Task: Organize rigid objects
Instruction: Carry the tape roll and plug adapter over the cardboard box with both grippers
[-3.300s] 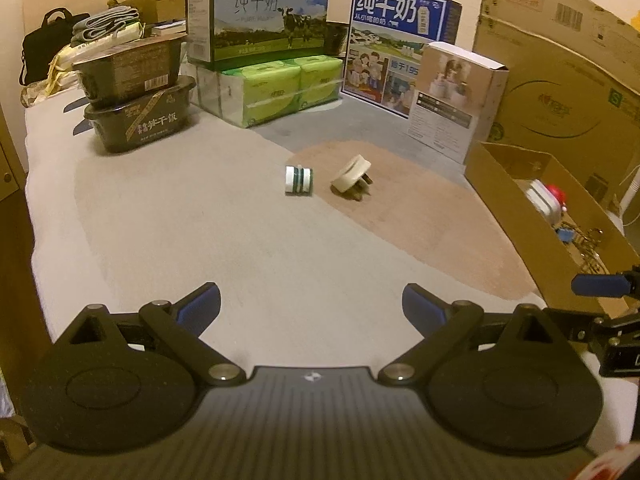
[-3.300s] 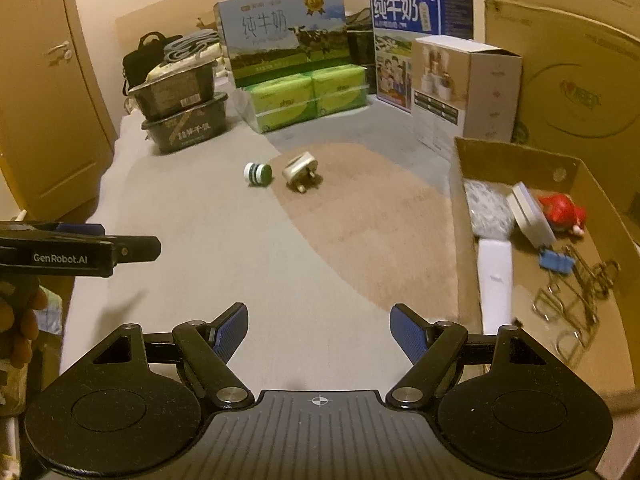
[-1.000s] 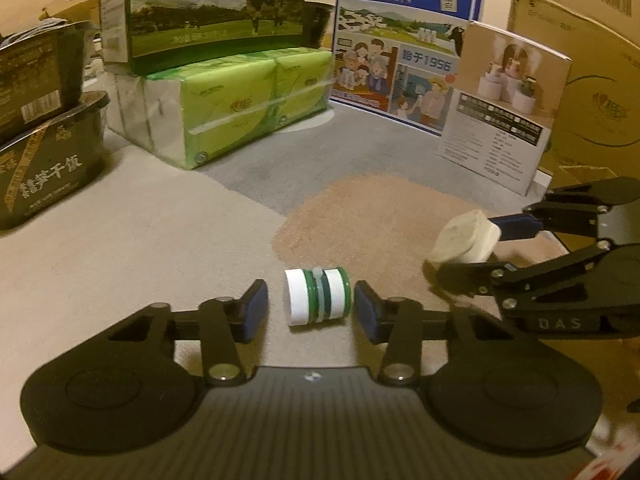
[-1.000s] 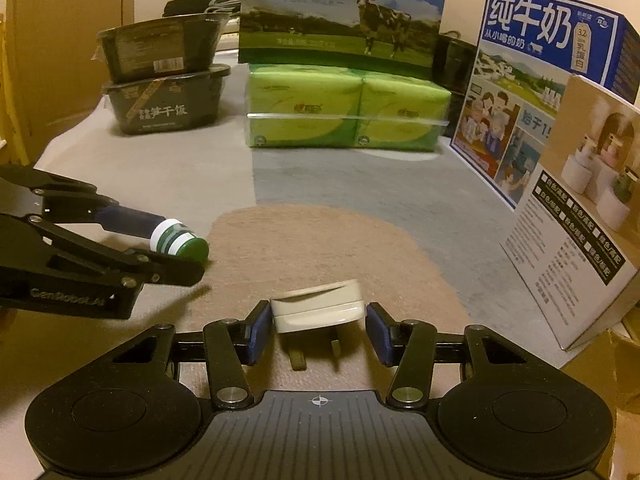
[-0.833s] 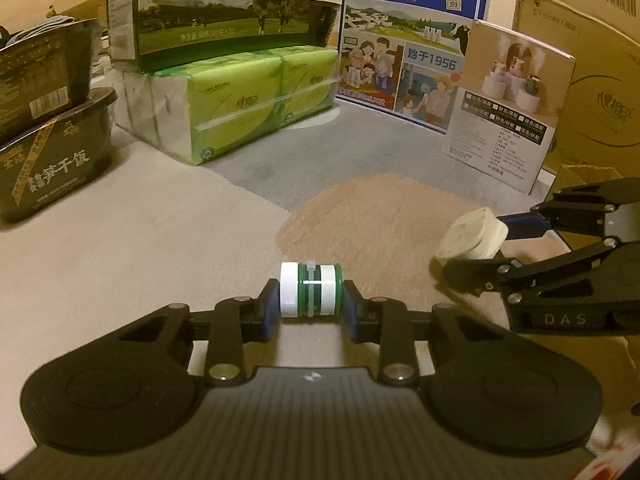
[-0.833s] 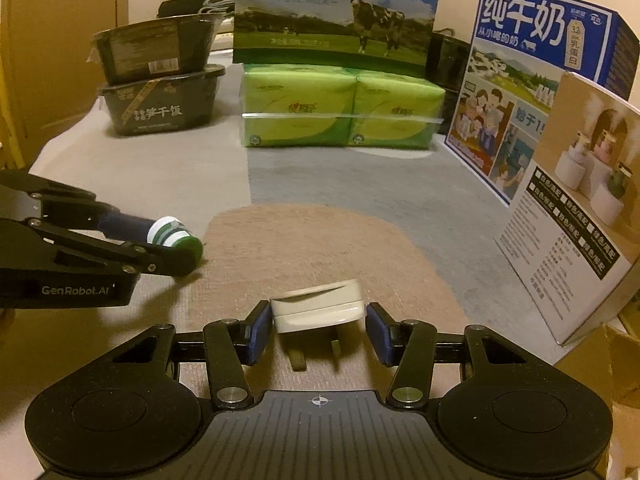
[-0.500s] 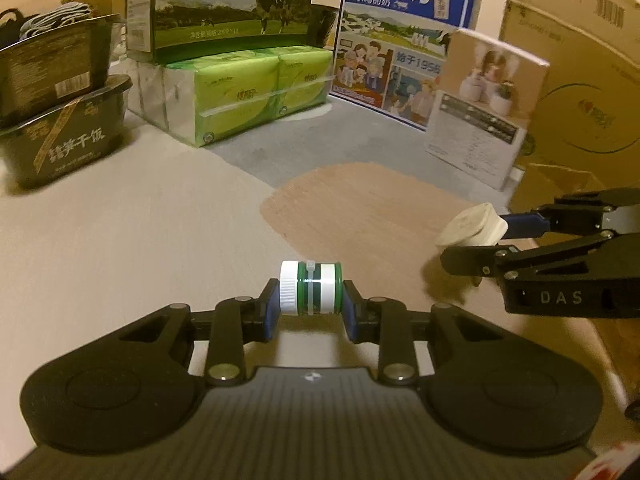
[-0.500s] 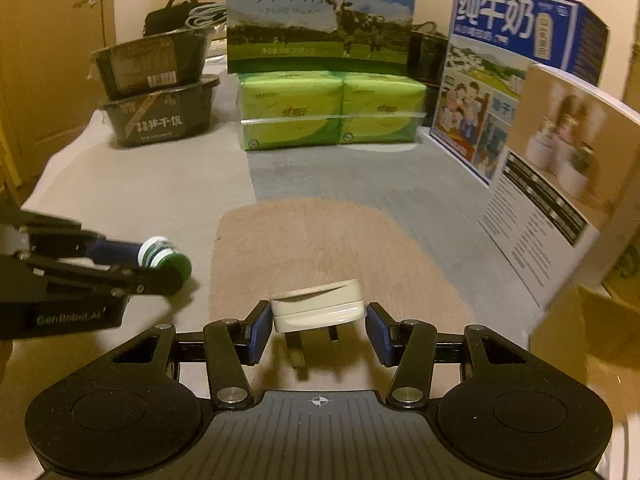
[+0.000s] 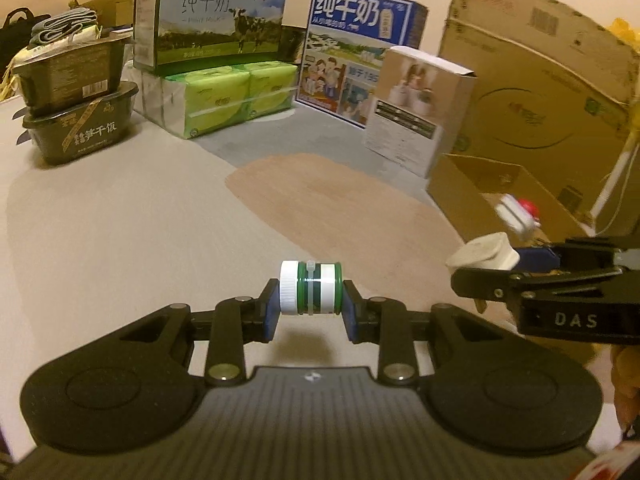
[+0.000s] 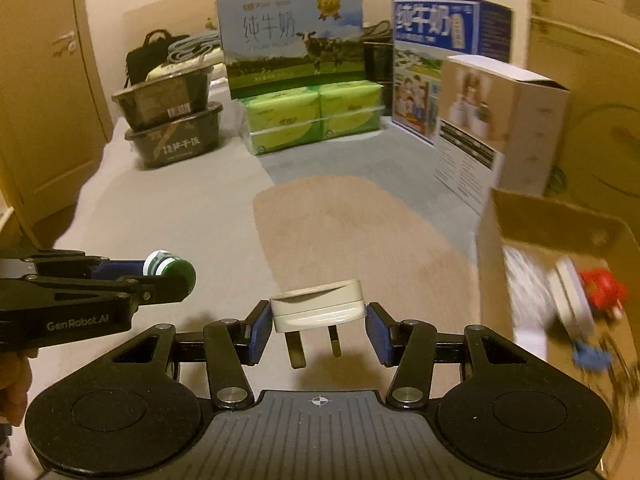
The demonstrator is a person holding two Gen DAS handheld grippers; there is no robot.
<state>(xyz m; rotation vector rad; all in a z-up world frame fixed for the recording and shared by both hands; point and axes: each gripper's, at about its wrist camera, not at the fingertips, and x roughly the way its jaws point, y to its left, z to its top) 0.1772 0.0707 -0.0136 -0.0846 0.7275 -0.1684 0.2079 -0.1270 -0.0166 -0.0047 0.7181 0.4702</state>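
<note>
My left gripper [image 9: 310, 309] is shut on a small green-and-white bottle [image 9: 311, 287], held sideways above the bed cover. The bottle also shows in the right wrist view [image 10: 170, 270]. My right gripper [image 10: 318, 327] is shut on a cream wall plug [image 10: 319, 305] with its prongs pointing down, lifted off the surface. The plug also shows at the right of the left wrist view [image 9: 483, 251]. An open cardboard box [image 10: 520, 216] lies to the right, holding a red toy [image 10: 602, 285], a white packet and a blue clip.
Stacked at the back are two milk cartons [image 9: 212, 12], green tissue packs [image 9: 232, 98], two dark food tubs [image 9: 76, 120] and a white product box [image 9: 416, 108]. A large cardboard box [image 9: 532, 80] stands at the far right. A wooden door [image 10: 44, 80] is at the left.
Both grippers closed on their objects and lifted them off the cover. Both have pulled back and swung right, bringing the open cardboard box into view.
</note>
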